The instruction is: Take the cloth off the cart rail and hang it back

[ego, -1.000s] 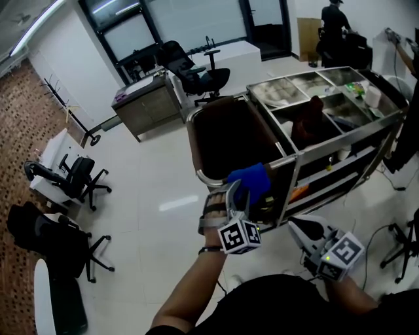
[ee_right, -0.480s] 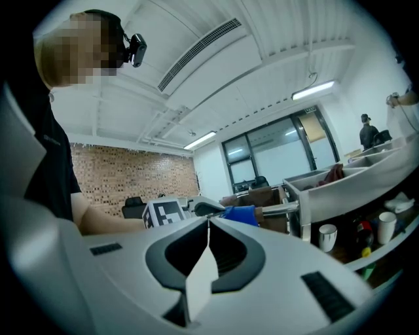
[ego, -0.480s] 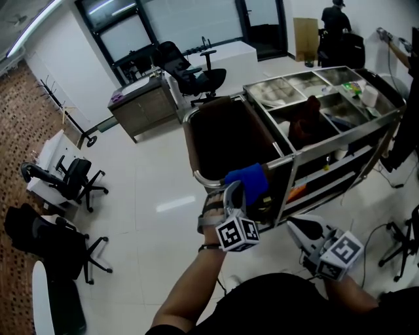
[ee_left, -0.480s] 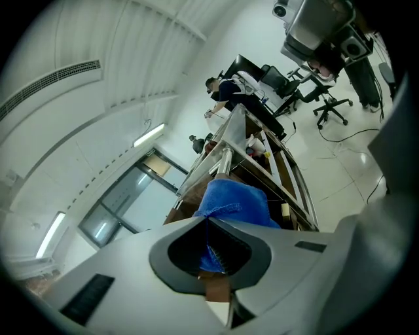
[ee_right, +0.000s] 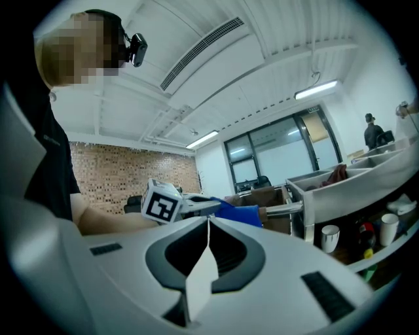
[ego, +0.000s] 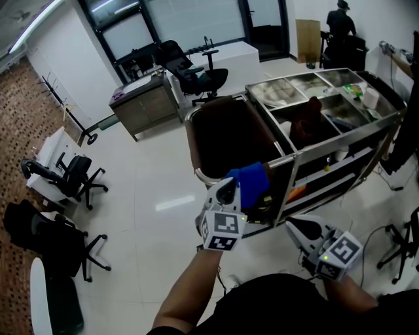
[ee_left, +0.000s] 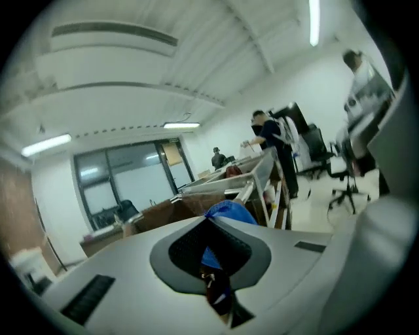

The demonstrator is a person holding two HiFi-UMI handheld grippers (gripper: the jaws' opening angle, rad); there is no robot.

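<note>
A white-tiled office floor spreads under glass partitions. A brick-patterned wall runs along the left, with black office chairs in front of it and a low grey cabinet further back. A steel cart with open top compartments stands at the right, and a person in dark clothes stands beyond it.

The only print that can be made out is the black-and-white square marker pattern on each gripper's cube. Labels on the small items in the cart are too small to read.

The blue cloth is draped over the cart's rail, on the near stretch of the tube that curves round the cart's dark end bin. Its fold follows the rail, so its long axis runs left to right in the head view, and its loose edges hang down. In the right gripper view the cloth wraps the horizontal rail just left of the cart frame.

The left gripper reaches forward to the cloth's near-left edge. In the left gripper view its fingers are clenched, with a fold of the cloth pinched between them. The right gripper is held low beside the cart's near corner, apart from the cloth. Its fingers are pressed together with nothing between them. White cups stand on a lower cart shelf.
</note>
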